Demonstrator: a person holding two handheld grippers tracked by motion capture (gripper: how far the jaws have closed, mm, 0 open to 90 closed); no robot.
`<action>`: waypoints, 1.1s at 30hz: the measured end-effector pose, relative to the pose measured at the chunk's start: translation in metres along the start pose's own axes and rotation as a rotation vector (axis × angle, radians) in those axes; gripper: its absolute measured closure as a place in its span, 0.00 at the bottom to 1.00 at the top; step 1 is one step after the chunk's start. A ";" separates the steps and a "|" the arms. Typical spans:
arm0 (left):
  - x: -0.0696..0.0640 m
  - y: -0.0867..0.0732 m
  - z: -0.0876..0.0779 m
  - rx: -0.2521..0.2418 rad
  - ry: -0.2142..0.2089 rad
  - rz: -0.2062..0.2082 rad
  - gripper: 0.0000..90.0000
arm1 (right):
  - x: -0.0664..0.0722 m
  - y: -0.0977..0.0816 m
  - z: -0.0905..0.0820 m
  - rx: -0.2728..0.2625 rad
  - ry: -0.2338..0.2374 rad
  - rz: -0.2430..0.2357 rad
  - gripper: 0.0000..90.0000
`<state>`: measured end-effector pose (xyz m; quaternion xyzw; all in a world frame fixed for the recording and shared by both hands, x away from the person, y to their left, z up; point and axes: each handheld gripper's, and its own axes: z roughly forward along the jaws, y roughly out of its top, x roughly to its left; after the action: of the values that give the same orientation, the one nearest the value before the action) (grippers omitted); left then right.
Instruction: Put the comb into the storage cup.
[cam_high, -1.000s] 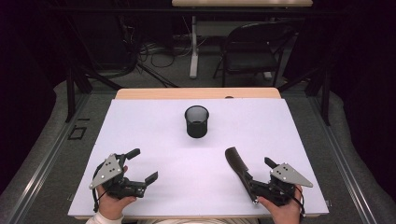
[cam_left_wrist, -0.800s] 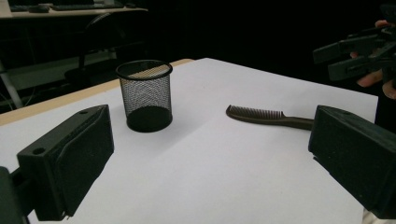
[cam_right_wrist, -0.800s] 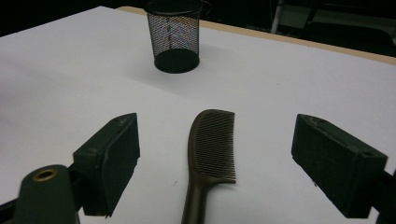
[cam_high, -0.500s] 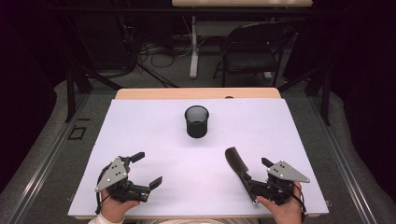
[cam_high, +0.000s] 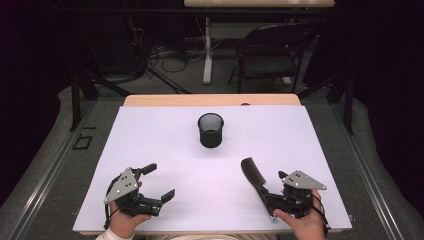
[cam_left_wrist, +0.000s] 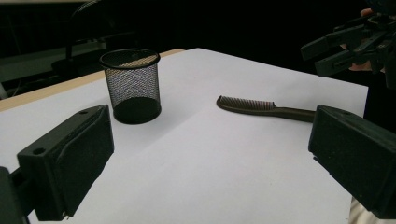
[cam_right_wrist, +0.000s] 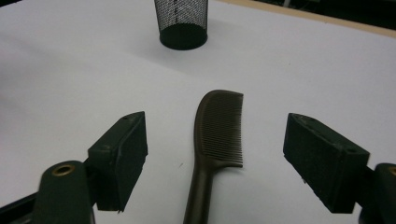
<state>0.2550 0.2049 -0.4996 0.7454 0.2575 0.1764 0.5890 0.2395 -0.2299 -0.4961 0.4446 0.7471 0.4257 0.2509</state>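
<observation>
White paper covers the table (cam_high: 165, 145), where our right gripper (cam_right_wrist: 224, 168), jaws apart and just been closing, straddles the dark brown plastic comb (cam_right_wrist: 219, 135) whose handle runs lengthwise toward the frame's bottom, while our left gripper (cam_high: 152, 187) waits open at lower left.

Left claw (cam_high: 157, 181), black two-jaw tool with grey three-cornered plate, held in left hand (cam_high: 122, 224) at near-left desk edge; jaws wide apart, nothing between, pointing inward toward right claw. Right claw (cam_high: 265, 186), same build, in right hand (cam_high: 302, 225) at near-right edge; jaws apart, just been closing, straddling dark brown plastic comb (cam_right_wrist: 215, 140) without pads touching it.
</observation>
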 end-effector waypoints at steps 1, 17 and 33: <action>0.000 0.000 0.000 0.002 0.000 -0.001 0.01 | 0.000 0.000 0.000 0.011 0.004 0.008 0.27; -0.002 -0.002 0.003 0.023 -0.013 -0.004 0.00 | 0.004 0.012 0.005 0.154 0.017 0.065 0.29; -0.003 -0.003 0.004 0.028 -0.015 -0.008 0.00 | -0.002 0.022 0.016 0.299 0.055 0.083 0.24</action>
<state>0.2539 0.2006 -0.5034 0.7539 0.2586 0.1649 0.5810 0.2625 -0.2192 -0.4854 0.4955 0.7898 0.3316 0.1439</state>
